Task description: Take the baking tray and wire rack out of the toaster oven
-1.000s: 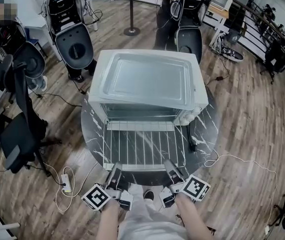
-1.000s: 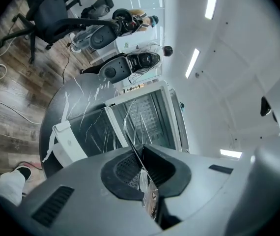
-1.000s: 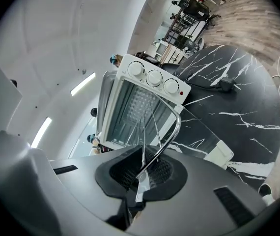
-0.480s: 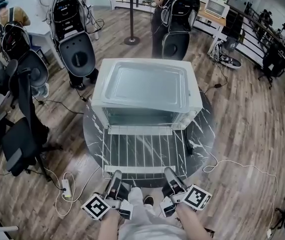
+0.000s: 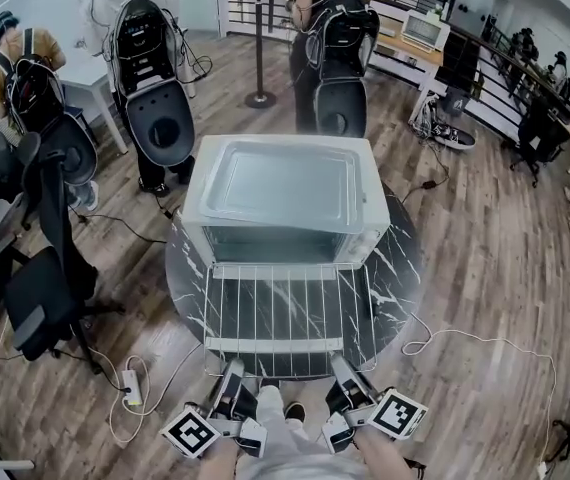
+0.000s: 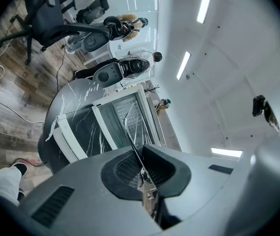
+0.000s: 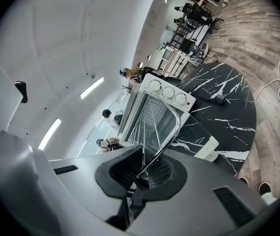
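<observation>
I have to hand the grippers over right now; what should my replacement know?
Left gripper and right gripper: both shut on the wire rack's front edge.
Rack: held over the open door, far edge near the toaster oven's mouth.
Done: door open, rack nearly out.
Left: carry rack clear, set it down; then the baking tray, possibly the rimmed surface on top, can't tell.

Wire rack [image 5: 280,308] juts out of the white toaster oven [image 5: 280,183] on a round marble table [image 5: 400,258], left gripper [image 5: 233,370] and right gripper [image 5: 344,365] pinching its near edge.
</observation>
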The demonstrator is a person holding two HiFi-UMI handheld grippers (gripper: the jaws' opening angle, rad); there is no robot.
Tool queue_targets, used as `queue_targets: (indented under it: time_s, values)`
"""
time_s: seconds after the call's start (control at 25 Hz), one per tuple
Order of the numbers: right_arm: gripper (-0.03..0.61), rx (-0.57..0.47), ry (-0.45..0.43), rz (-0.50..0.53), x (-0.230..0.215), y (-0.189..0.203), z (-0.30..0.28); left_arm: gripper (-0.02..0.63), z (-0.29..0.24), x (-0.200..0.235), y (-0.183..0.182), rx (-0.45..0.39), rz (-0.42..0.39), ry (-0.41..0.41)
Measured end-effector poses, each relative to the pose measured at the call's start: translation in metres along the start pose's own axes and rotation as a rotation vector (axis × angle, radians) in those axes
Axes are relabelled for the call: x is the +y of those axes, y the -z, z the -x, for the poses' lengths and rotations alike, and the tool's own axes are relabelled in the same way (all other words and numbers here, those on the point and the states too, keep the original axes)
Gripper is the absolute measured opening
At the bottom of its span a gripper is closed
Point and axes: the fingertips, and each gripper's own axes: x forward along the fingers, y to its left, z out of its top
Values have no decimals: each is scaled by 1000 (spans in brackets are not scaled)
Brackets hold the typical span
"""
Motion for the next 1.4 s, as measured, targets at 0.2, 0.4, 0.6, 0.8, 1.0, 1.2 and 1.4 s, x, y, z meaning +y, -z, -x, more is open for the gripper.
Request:
queue_targets:
  time_s: [0.2,0.4,0.6,0.8,1.0,1.2,1.4]
  values:
    - [11,-16,-21,-6,10,-9,15,3,4,-21,6,2,-32,26]
    - [9,-26,-41,-2,23,-19,24,3,6,-39,8,-2,-47,48]
    - [8,-41,-71,5,39,-28,26,3,3,-60,1,-6,-74,94]
    - [7,-58,-102,14,46,-51,29,3,-9,-80,6,-14,-94,122]
    - [6,-66,-104,27,59,-57,16,3,-18,-86,-10,-18,-70,143]
    - [6,-83,-120,24,66,-71,2,3,-36,-93,-21,-16,-69,152]
    - [6,-97,-136,23,75,-84,-21,3,-56,-98,-40,-16,-58,155]
